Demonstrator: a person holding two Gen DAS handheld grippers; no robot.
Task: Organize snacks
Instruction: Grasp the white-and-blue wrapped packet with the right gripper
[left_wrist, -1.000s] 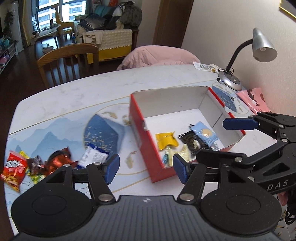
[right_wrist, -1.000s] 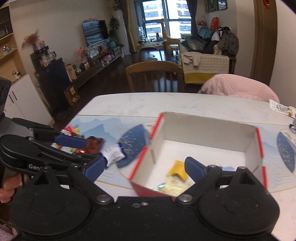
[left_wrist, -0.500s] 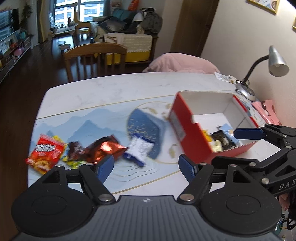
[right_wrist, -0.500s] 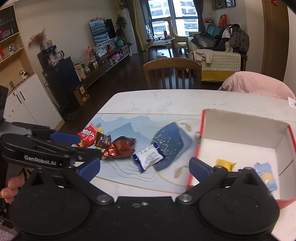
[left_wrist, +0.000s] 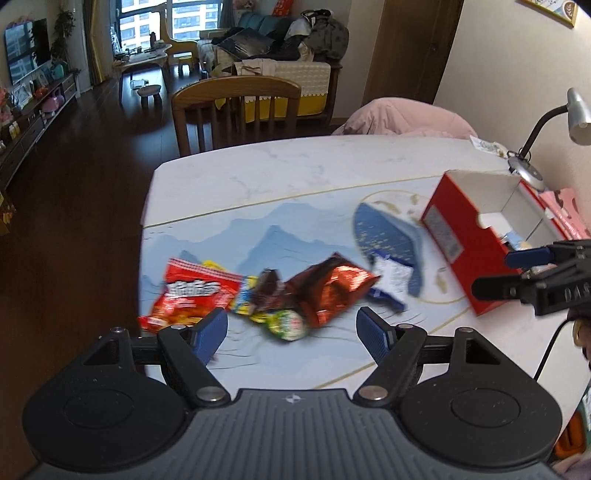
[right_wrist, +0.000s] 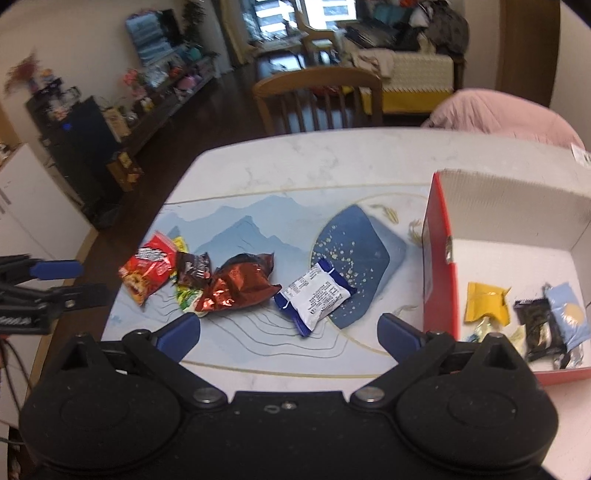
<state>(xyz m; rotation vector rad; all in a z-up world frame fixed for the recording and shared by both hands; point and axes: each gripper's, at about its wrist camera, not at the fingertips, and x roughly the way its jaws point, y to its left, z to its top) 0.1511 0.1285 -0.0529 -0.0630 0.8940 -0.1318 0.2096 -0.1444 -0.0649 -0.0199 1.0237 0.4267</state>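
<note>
Loose snacks lie on the blue table mat: a red chip bag (left_wrist: 192, 291) (right_wrist: 147, 267), a dark small pack (right_wrist: 194, 267), a shiny copper-red bag (left_wrist: 328, 286) (right_wrist: 240, 282), a green round pack (left_wrist: 290, 325) and a white-and-blue packet (left_wrist: 391, 278) (right_wrist: 317, 295). A red box (left_wrist: 458, 243) (right_wrist: 437, 266) at the right holds a yellow pack (right_wrist: 485, 301), a black pack (right_wrist: 539, 325) and a light-blue pack (right_wrist: 569, 317). My left gripper (left_wrist: 291, 334) is open and empty, just before the snack pile. My right gripper (right_wrist: 290, 332) is open and empty, near the white-and-blue packet.
A wooden chair (left_wrist: 236, 107) stands at the table's far side beside a pink cushion (left_wrist: 402, 118). A desk lamp (left_wrist: 546, 133) stands behind the box. The table's left edge (left_wrist: 146, 221) drops to dark floor.
Both grippers have swung left, away from the box and toward the snack pile. Both stay open and empty. The snacks have not moved.
</note>
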